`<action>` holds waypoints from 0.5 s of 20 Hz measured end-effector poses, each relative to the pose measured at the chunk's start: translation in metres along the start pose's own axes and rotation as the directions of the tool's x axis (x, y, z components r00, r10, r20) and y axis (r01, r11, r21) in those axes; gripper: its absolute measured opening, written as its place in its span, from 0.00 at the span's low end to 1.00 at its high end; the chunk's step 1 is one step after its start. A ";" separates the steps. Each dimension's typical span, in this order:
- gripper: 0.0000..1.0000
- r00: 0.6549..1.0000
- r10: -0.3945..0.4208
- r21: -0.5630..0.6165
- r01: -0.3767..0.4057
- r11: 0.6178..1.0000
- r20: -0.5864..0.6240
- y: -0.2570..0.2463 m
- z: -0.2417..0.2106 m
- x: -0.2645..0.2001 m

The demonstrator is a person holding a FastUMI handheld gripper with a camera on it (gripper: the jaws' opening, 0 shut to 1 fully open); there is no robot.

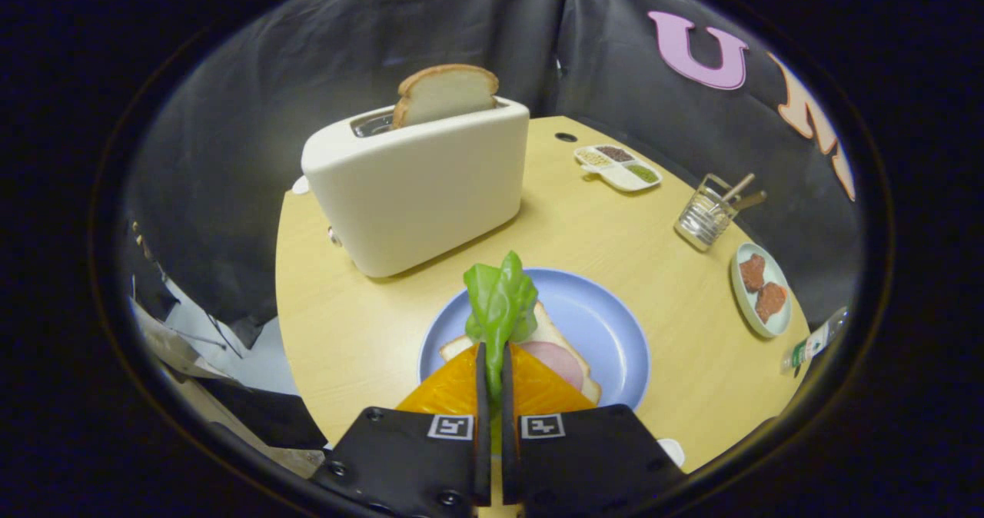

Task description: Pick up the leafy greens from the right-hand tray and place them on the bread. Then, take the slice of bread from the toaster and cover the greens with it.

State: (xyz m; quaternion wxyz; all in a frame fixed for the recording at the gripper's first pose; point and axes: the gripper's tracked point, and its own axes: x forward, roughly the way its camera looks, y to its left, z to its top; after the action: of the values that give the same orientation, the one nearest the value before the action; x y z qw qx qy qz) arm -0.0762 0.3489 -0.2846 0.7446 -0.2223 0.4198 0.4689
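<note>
While the jaws are closed almost together, both orange fingers (461, 387) press on the leafy greens (500, 303), which stick up ahead of the fingertips. Below them lies a slice of bread (557, 332) topped with pink ham (560, 362) on a blue plate (607, 326). Beyond the plate stands a white toaster (419, 187) with a bread slice (446, 94) upright in its slot, on the yellow bench (646, 249).

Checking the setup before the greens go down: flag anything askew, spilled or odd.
Nothing stands out. The gripper is shut on the leafy greens above the bread on the blue plate; the bread slice stands in the toaster.
</note>
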 end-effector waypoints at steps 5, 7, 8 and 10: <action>0.19 1.000 -0.026 0.003 0.026 1.000 0.000 -0.013 0.003 0.010; 0.30 0.999 -0.039 0.008 0.039 0.999 -0.012 -0.020 -0.001 0.013; 0.35 0.999 -0.043 0.011 0.043 0.999 -0.018 -0.021 -0.001 0.016; 0.47 0.999 -0.032 0.020 0.032 0.999 -0.025 -0.021 -0.002 0.015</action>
State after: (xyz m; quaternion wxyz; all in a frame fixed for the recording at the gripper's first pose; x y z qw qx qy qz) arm -0.0558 0.3451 -0.2994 0.7490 -0.2272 0.4298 0.4501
